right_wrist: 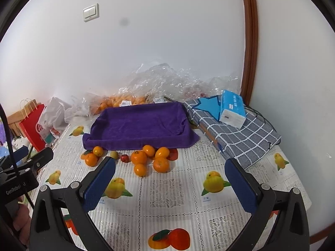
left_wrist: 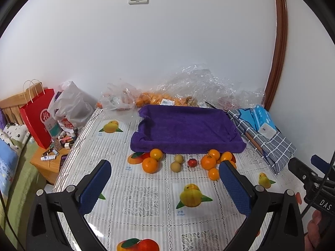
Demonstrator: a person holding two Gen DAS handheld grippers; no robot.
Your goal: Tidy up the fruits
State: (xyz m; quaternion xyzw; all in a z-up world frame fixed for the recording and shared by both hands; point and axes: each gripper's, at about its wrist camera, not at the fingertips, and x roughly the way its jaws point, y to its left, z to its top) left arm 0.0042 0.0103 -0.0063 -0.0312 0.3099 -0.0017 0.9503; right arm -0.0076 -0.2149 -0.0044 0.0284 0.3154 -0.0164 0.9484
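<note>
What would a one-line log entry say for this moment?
left claw: open, empty | right claw: open, empty | fruits: loose on table | purple tray: no fruit

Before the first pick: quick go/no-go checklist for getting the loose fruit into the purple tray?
1. Left gripper open, holding nothing: ok.
2. Right gripper open, holding nothing: ok.
3. Purple tray has free room, no fruit seen inside: ok.
4. Loose oranges, two greenish fruits and the small red fruit lie on the table in front of the tray, uncovered: ok.
5. Right-hand oranges crowd together, little finger room: not ok.
6. Whether the tray's draped cloth is stable: cannot tell.
</note>
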